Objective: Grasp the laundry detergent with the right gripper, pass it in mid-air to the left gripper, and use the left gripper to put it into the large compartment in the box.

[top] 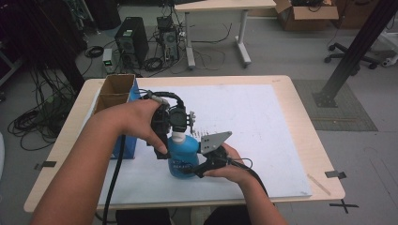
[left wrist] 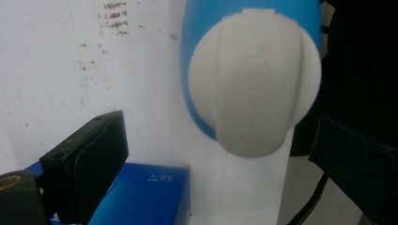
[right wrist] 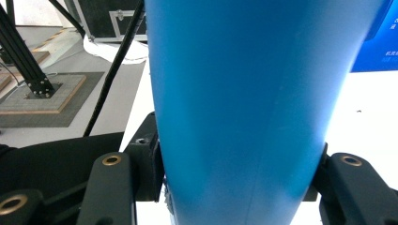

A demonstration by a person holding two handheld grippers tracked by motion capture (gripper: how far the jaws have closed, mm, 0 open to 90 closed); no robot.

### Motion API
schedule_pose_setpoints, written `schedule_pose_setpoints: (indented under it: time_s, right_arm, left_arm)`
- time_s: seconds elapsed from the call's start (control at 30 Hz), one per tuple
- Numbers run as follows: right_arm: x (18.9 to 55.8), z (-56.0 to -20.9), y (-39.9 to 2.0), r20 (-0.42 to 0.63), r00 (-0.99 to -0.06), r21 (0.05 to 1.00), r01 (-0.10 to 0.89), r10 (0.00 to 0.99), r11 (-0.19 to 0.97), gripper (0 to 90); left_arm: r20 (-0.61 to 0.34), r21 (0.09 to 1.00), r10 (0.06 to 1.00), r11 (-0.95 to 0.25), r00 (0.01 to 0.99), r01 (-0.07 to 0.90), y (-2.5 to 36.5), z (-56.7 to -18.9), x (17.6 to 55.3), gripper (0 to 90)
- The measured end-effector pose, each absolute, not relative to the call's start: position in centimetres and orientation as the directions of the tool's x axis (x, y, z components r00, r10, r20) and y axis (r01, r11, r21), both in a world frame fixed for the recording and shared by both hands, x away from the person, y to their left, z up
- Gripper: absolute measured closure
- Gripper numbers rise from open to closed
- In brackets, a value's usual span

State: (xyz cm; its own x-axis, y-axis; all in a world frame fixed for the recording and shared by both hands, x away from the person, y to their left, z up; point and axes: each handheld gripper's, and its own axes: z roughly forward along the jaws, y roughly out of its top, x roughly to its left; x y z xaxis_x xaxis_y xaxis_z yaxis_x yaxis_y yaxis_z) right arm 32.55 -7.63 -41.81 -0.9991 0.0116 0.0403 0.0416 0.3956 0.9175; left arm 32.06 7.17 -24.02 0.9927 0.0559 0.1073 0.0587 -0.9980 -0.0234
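While a blue bottle [top: 183, 157] stands upright near the front of the white mat [top: 263, 126] on the table [top: 305, 108], the right gripper [top: 195, 169] clamps its lower body from the right, jaws pressed against both sides of the blue wall [right wrist: 248, 108] in the right gripper view. Above the bottle's white cap [left wrist: 256, 84] hangs the left gripper [top: 176, 123], its jaws spread wide on either side of the cap without touching it. Left of the bottle sits a blue box [top: 126, 150], with an open cardboard box [top: 115, 91] farther back
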Motion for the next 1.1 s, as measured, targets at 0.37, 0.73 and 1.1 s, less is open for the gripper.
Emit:
schedule_pose_setpoints:
  time_s: [0.37, 0.73, 1.1]
  right_arm:
    - [32.4, -41.5, -7.0, 0.021, -1.000, 0.921, 0.024, 0.012, 0.390, 42.8]
    - [32.4, -41.3, -6.3, 0.015, -1.000, 0.923, 0.019, 0.014, 0.385, 42.7]
    - [32.3, -41.1, -6.0, 0.009, -1.000, 0.923, 0.014, 0.015, 0.384, 42.7]
  left_arm:
    - [0.105, -0.037, 0.059, -0.997, 0.993, 0.063, 6.7, -24.2, 32.0, 5.4]
    - [0.106, -0.045, 0.062, -0.997, 0.992, 0.067, 6.3, -24.5, 31.8, 5.2]
    - [0.108, -0.052, 0.056, -0.997, 0.993, 0.062, 5.6, -25.0, 31.7, 5.5]
